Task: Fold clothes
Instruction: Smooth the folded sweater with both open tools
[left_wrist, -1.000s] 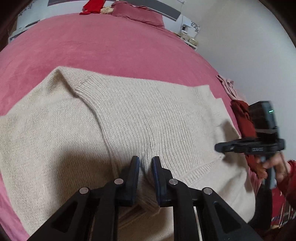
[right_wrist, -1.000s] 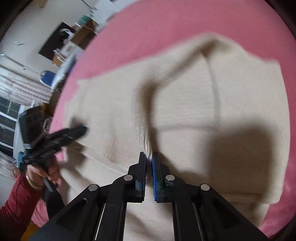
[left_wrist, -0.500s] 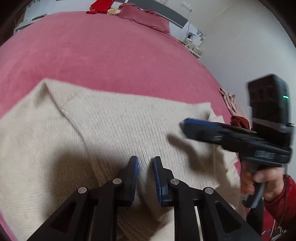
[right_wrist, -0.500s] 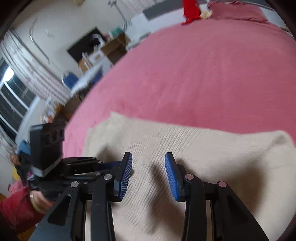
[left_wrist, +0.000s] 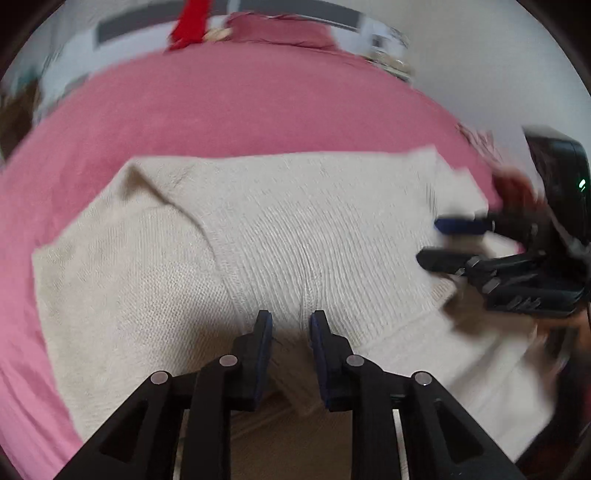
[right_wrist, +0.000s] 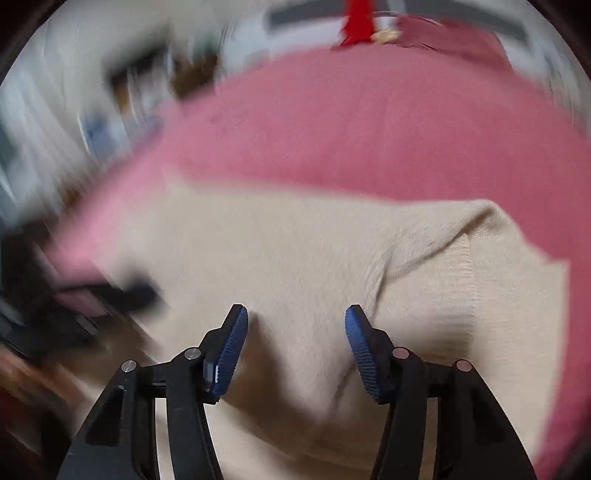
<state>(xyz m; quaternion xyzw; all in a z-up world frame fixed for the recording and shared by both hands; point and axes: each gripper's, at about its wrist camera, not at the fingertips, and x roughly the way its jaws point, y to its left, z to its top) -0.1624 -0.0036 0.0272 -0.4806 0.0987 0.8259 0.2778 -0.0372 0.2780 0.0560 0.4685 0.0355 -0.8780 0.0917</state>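
Note:
A beige knit sweater (left_wrist: 295, 236) lies spread on the pink bed (left_wrist: 229, 110), with a ribbed part folded over its middle. My left gripper (left_wrist: 290, 325) is shut on a fold of the sweater at its near edge. My right gripper (right_wrist: 295, 325) is open and empty above the sweater (right_wrist: 314, 251). It also shows in the left wrist view (left_wrist: 439, 240) at the sweater's right edge, jaws apart. The right wrist view is blurred by motion.
A red garment (left_wrist: 190, 22) and a pink pillow (left_wrist: 280, 27) lie at the far end of the bed. More reddish clothes (left_wrist: 513, 184) lie off the bed's right edge by a white wall (left_wrist: 480, 55). Furniture stands blurred at the far left (right_wrist: 129, 85).
My right gripper let go of the sweater, opened wide and swung over it, then back to its right edge. My left gripper has kept its hold on the fold.

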